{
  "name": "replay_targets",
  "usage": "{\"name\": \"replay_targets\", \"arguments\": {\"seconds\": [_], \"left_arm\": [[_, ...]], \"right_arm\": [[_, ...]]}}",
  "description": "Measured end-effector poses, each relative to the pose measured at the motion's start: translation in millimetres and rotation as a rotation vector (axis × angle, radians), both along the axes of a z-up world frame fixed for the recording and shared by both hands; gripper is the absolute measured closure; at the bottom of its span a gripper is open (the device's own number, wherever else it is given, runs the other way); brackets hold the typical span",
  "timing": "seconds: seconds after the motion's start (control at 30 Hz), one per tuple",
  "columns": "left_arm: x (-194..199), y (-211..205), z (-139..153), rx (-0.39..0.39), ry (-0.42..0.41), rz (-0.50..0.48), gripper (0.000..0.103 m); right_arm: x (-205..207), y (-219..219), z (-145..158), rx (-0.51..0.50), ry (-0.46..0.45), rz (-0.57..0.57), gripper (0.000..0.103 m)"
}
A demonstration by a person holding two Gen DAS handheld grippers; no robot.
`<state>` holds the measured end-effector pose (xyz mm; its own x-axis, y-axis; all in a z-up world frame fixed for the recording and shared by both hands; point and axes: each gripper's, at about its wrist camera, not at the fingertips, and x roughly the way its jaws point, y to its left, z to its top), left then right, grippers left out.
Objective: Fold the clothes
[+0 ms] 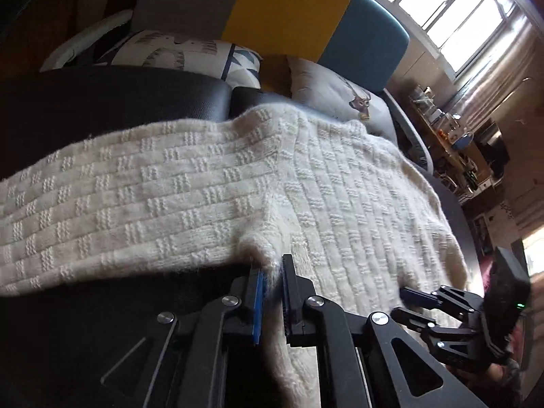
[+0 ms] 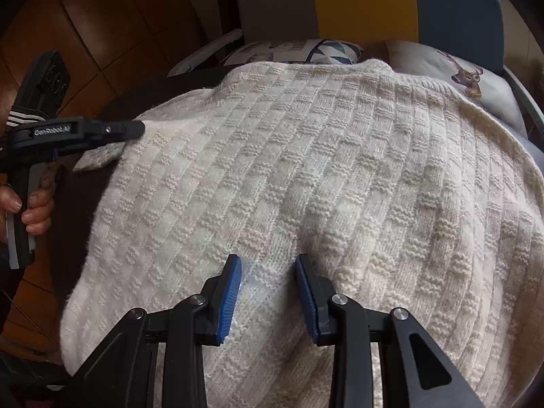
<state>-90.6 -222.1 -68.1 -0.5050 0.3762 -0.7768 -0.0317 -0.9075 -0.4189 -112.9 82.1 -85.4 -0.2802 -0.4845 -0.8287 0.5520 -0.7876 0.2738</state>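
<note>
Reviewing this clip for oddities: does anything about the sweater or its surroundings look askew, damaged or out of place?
Nothing stands out. The cream sweater lies spread over the dark seat, undamaged, with a pinch of knit in the left gripper and a raised fold in the right gripper.

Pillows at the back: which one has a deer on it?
The pale pillow on the right, beside the teal headboard panel. The other pillow, left of it, has blue triangles and grey print instead.

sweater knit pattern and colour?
Cream sweater, basket-weave block knit; clearest in the right wrist view.
</note>
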Motion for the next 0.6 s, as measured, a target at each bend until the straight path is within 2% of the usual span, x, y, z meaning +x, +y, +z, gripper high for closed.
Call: {"name": "replay_targets", "arguments": {"seconds": [0.07, 0.1, 0.13, 0.17, 0.27, 0.4, 0.43, 0.53, 0.6], "left_arm": [[-1.6, -9.0, 21.0, -0.005, 0.046, -0.008, 0.089], [-2.2, -15.2, 32.3, -0.033, 0.074, -0.002, 0.087], [-8.5, -18.7, 41.7, -0.068, 0.106, 0.006, 0.080], [-16.9, -20.2, 49.2, -0.099, 0.132, 0.009, 0.069], [-53.8, -15.8, 55.4, -0.150, 0.175, -0.043, 0.052], [-112.0, 14.0, 31.0, -0.239, 0.124, -0.186, 0.052], [-125.9, 20.7, 23.9, -0.257, 0.105, -0.225, 0.049], [-158.2, 25.0, 5.0, -0.244, 0.059, -0.266, 0.045], [-171.3, 22.7, -5.9, -0.235, 0.022, -0.280, 0.043]], "right_arm": [[-9.6, -0.5, 12.8, -0.032, 0.017, -0.014, 0.070], [-14.7, -1.0, 19.0, -0.048, 0.032, -0.021, 0.070], [-21.0, -2.7, 24.2, -0.059, 0.041, -0.027, 0.070], [-28.4, -6.2, 27.8, -0.059, 0.049, -0.033, 0.070], [-50.9, -17.8, 31.1, -0.037, 0.067, -0.044, 0.070], [-73.6, -23.8, 27.8, -0.049, 0.061, -0.060, 0.070], [-77.8, -25.2, 25.9, -0.056, 0.055, -0.061, 0.070], [-89.9, -33.9, 16.4, -0.040, 0.057, -0.057, 0.070], [-95.9, -38.5, 7.6, 0.005, 0.068, -0.061, 0.070]]}}
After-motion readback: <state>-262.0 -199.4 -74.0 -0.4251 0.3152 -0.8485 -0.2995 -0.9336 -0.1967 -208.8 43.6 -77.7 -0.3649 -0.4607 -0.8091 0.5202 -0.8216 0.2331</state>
